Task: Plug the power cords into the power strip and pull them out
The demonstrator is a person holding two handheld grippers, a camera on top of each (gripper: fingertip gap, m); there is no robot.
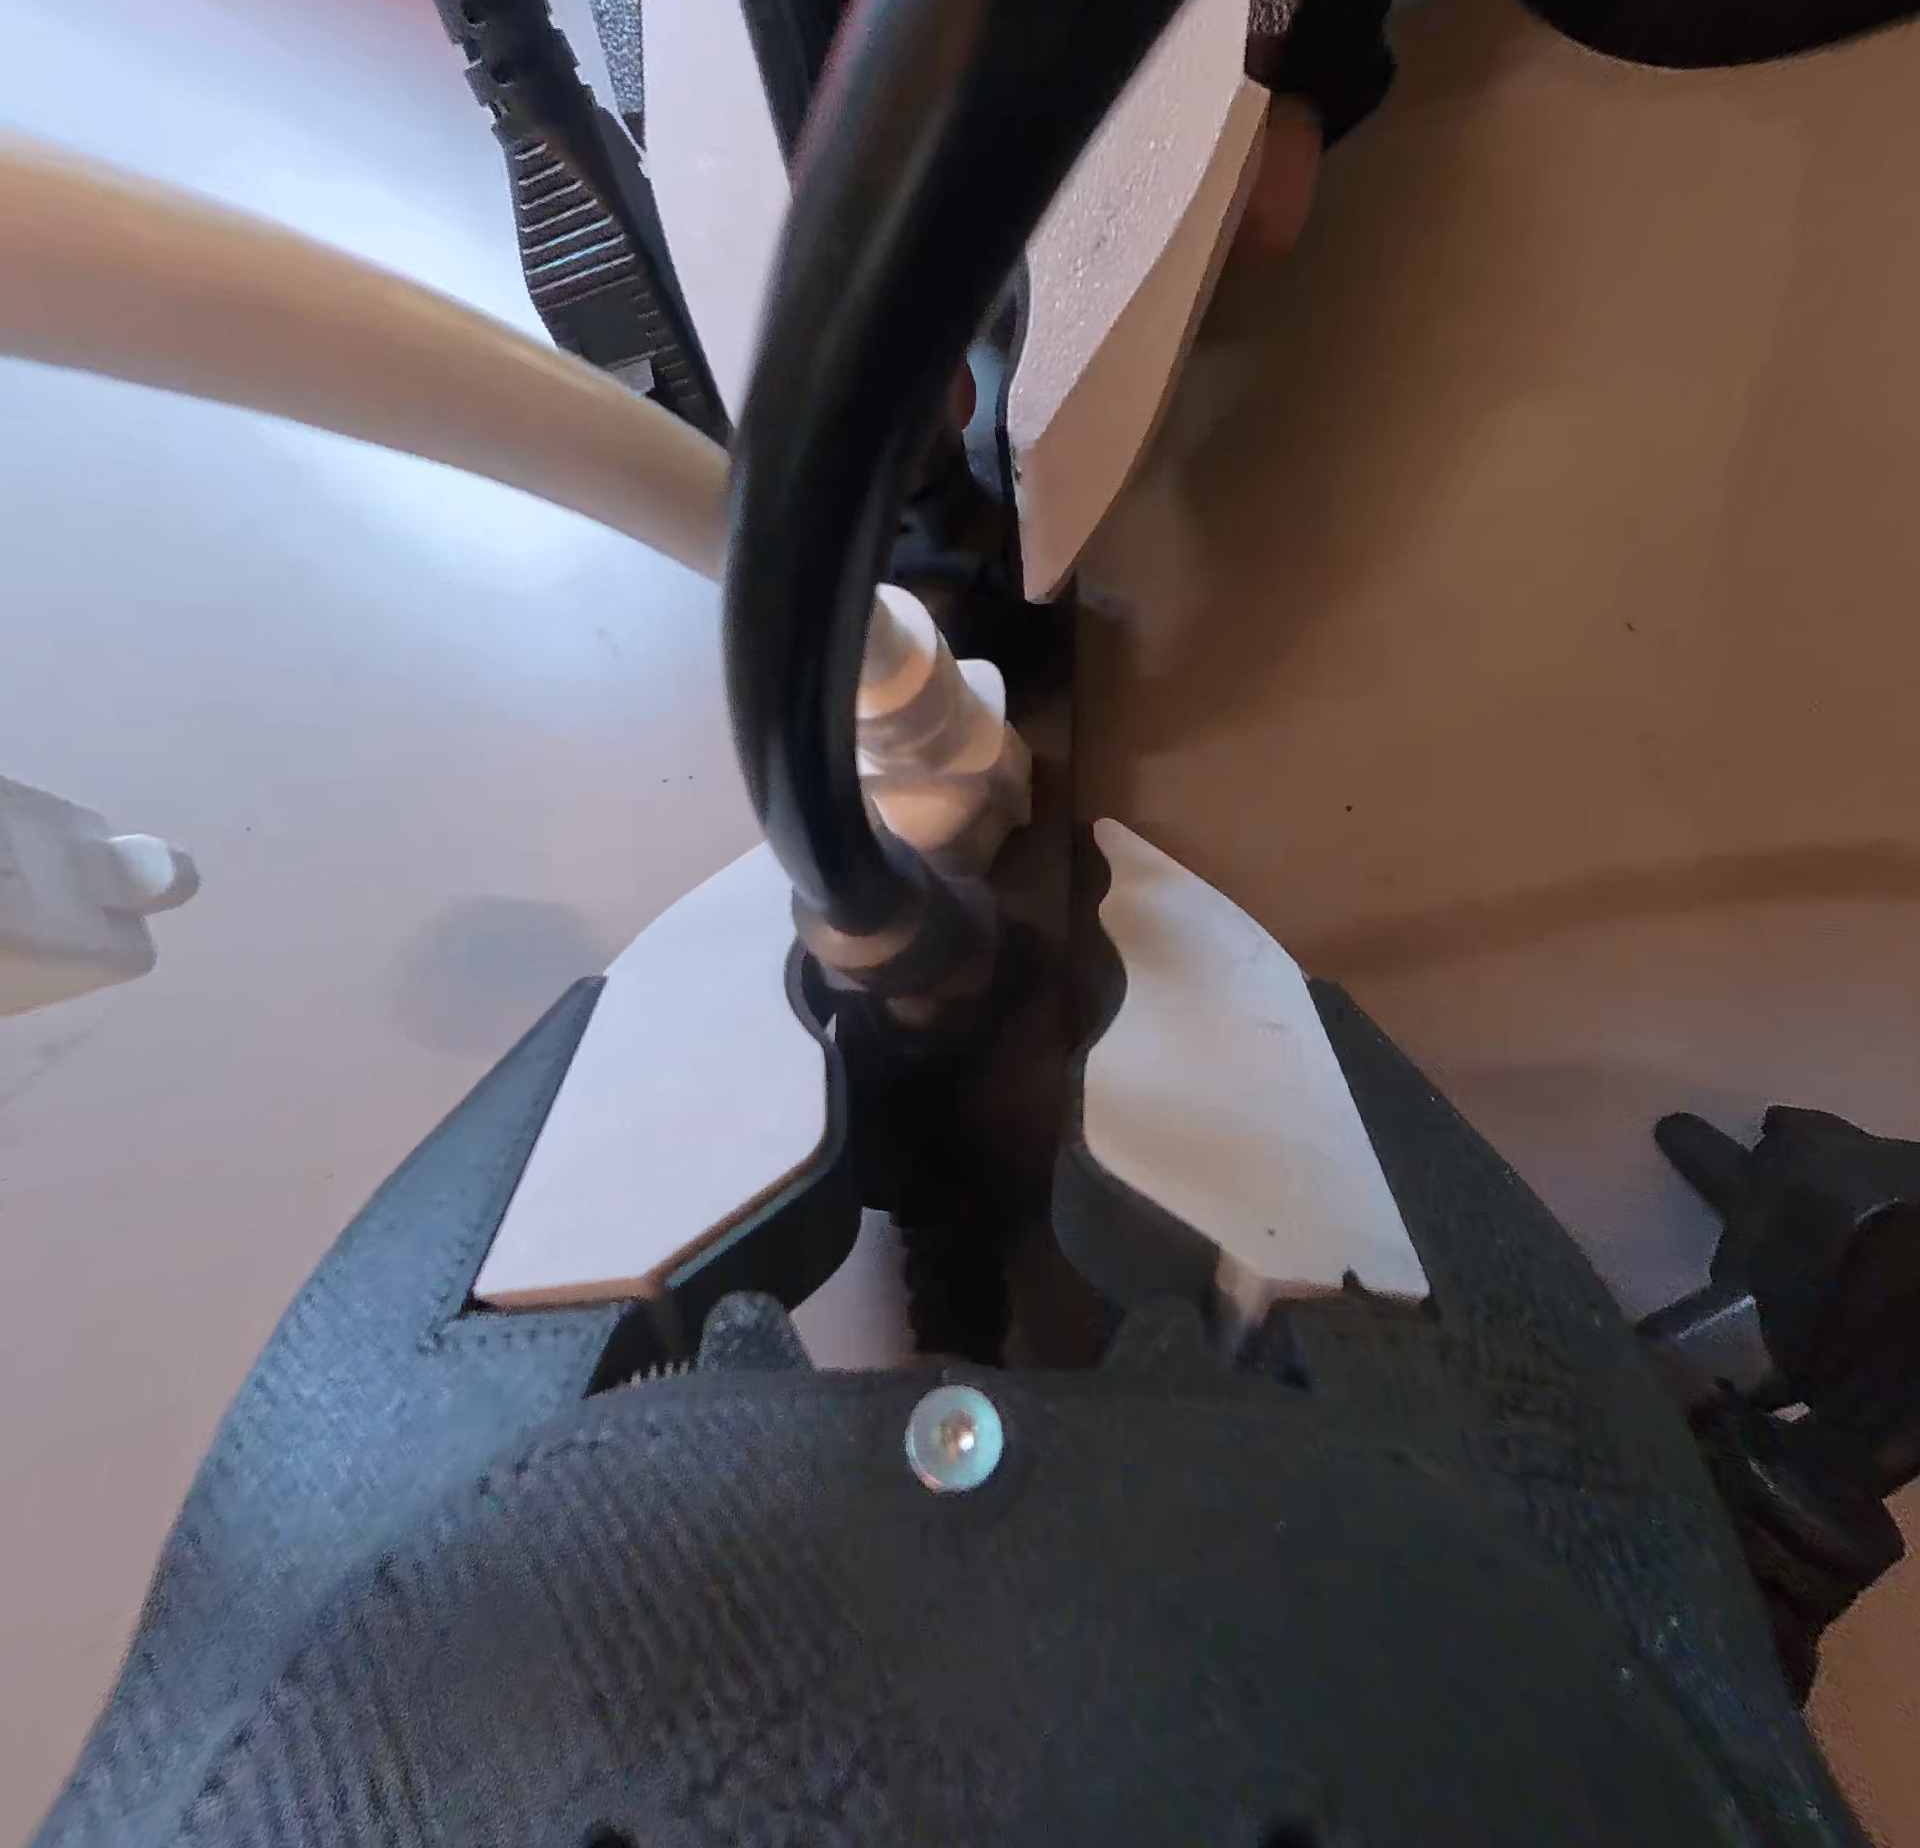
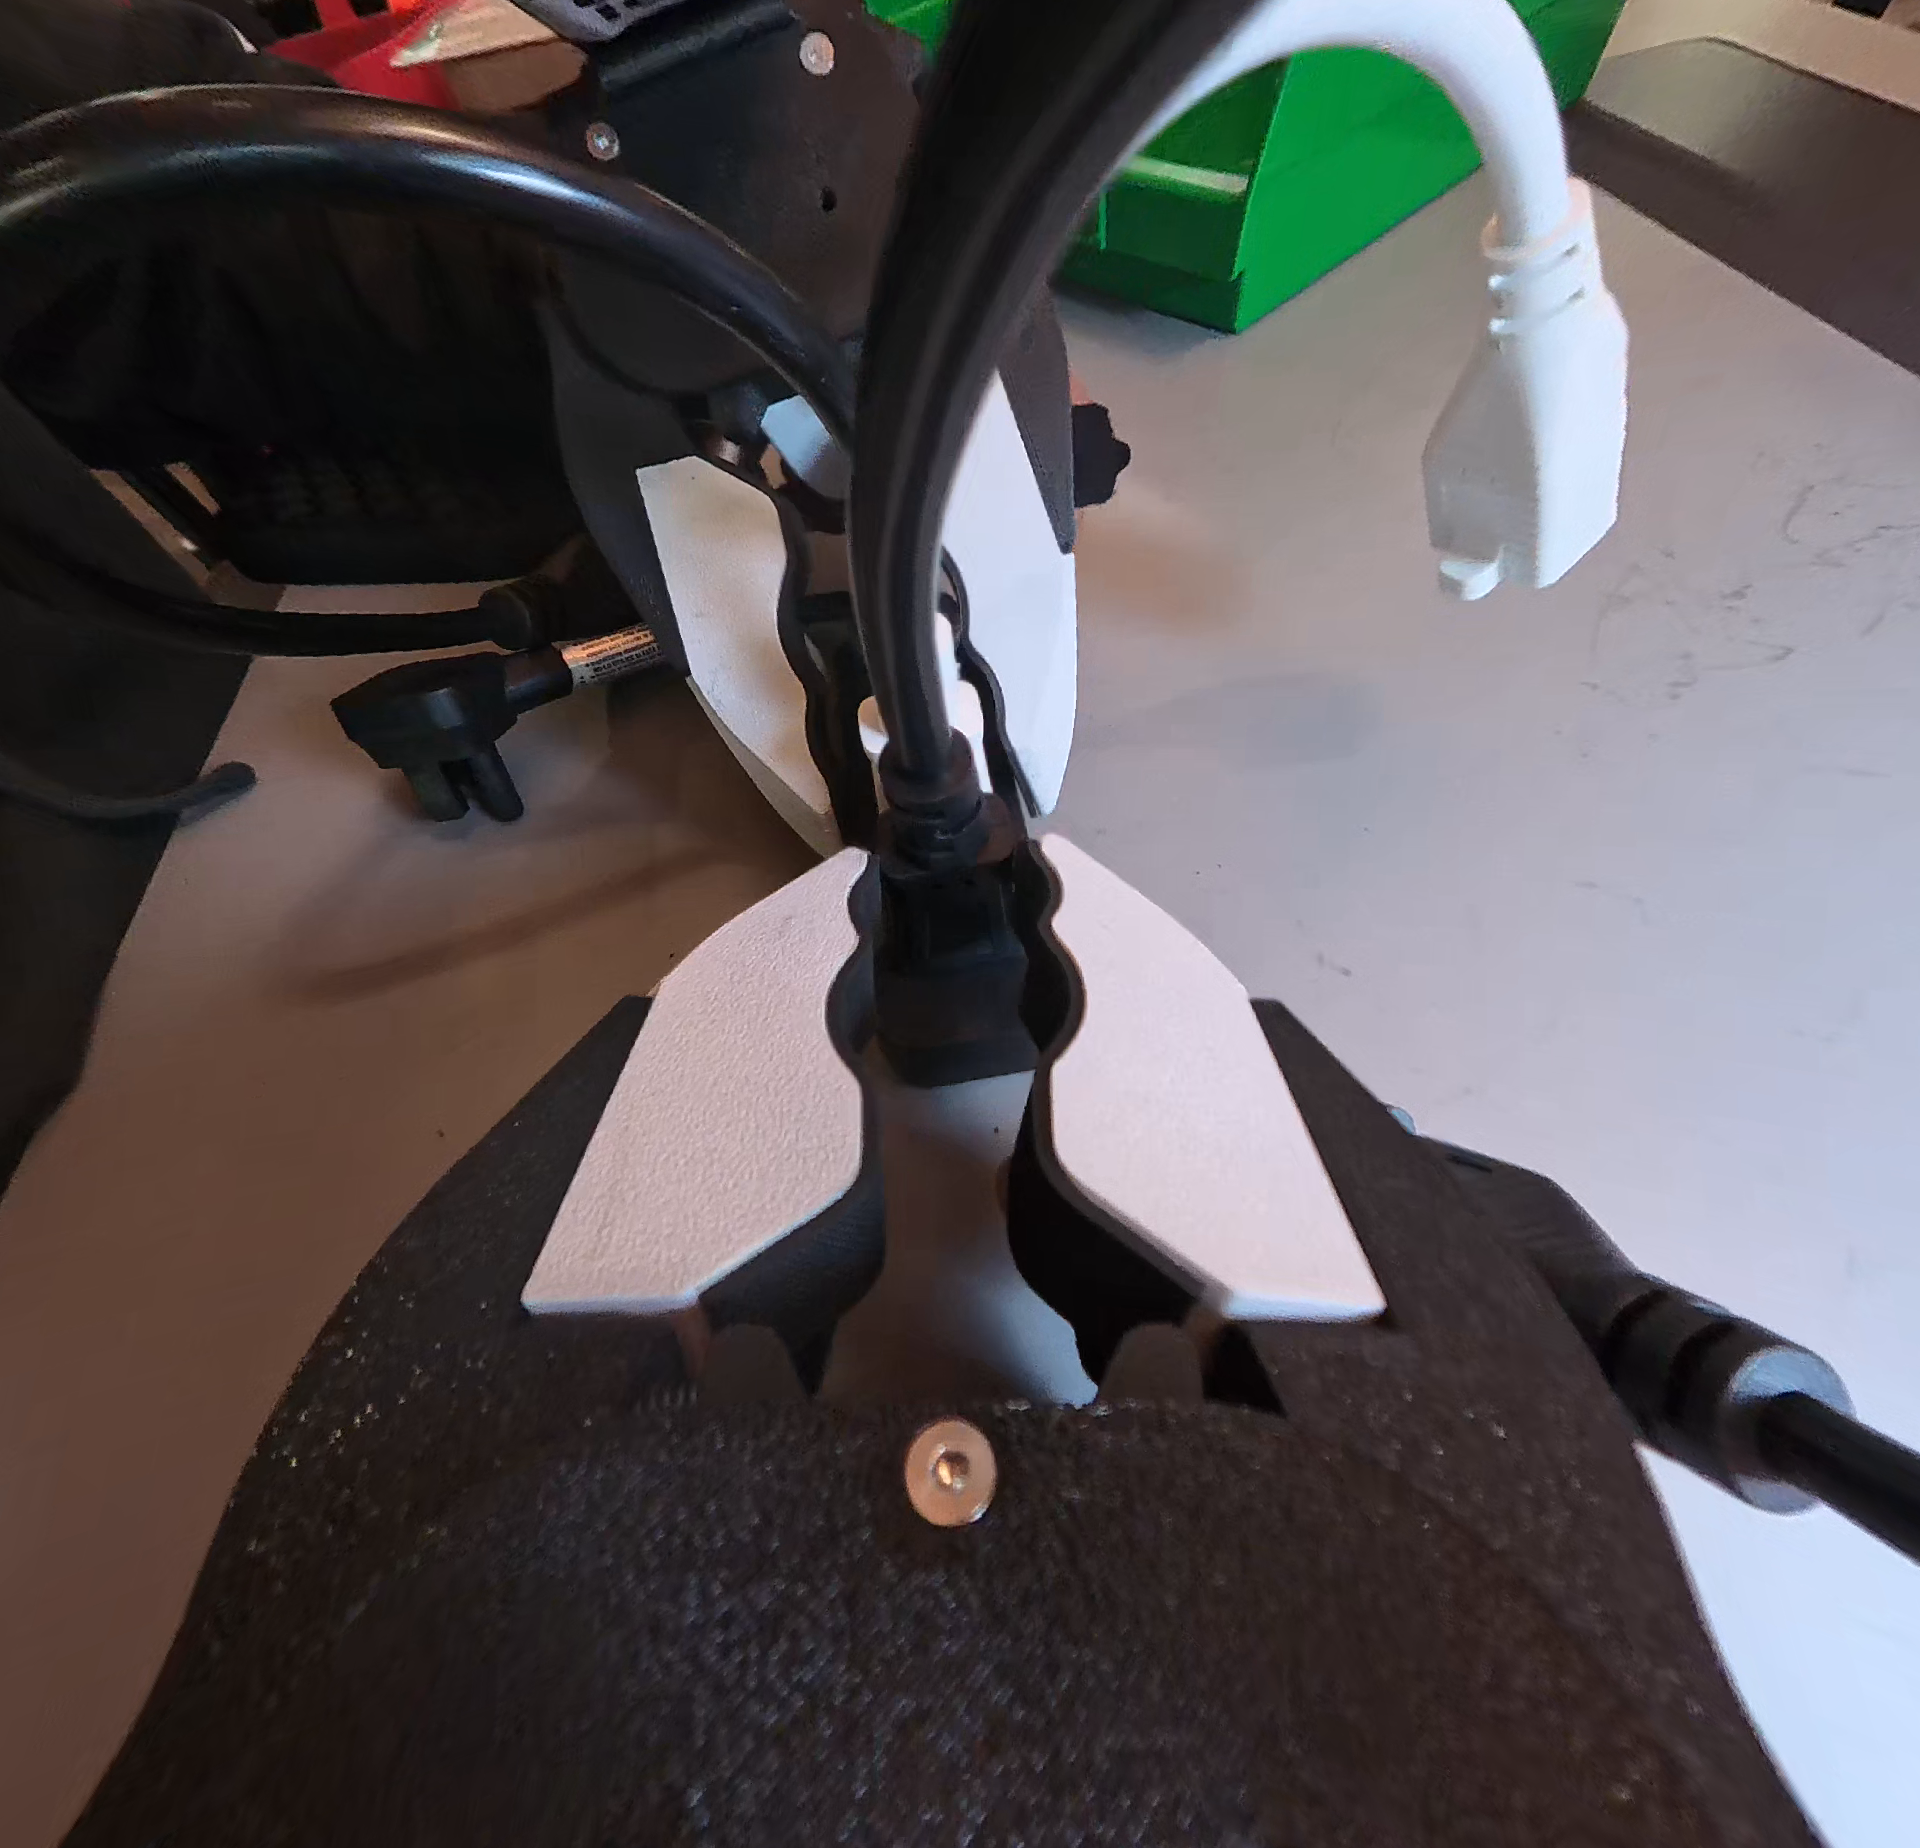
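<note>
In the right wrist view my right gripper (image 2: 951,853) is shut on a black plug (image 2: 945,967). Its flat black cord (image 2: 935,396) rises from the fingertips. My left gripper (image 2: 930,811) faces it tip to tip. In the left wrist view my left gripper (image 1: 935,853) is shut on a dark ribbed plug body (image 1: 935,1050), from which a black cord (image 1: 821,448) loops upward. A white connector (image 1: 925,738) sits just beyond its tips, beside one of the right gripper's fingers (image 1: 1132,292). How the white connector and the black plug join is hidden. The white cord (image 2: 1455,84) arcs over and its free end (image 2: 1517,448) hangs in the air.
A green bin (image 2: 1299,167) stands at the back of the pale table (image 2: 1455,967). A loose black plug (image 2: 436,728) lies on the left. Another black plug (image 1: 561,188) lies beyond the grippers. A black cable connector (image 2: 1683,1351) lies at the lower right. There is about 5 cm between the tips of the two grippers.
</note>
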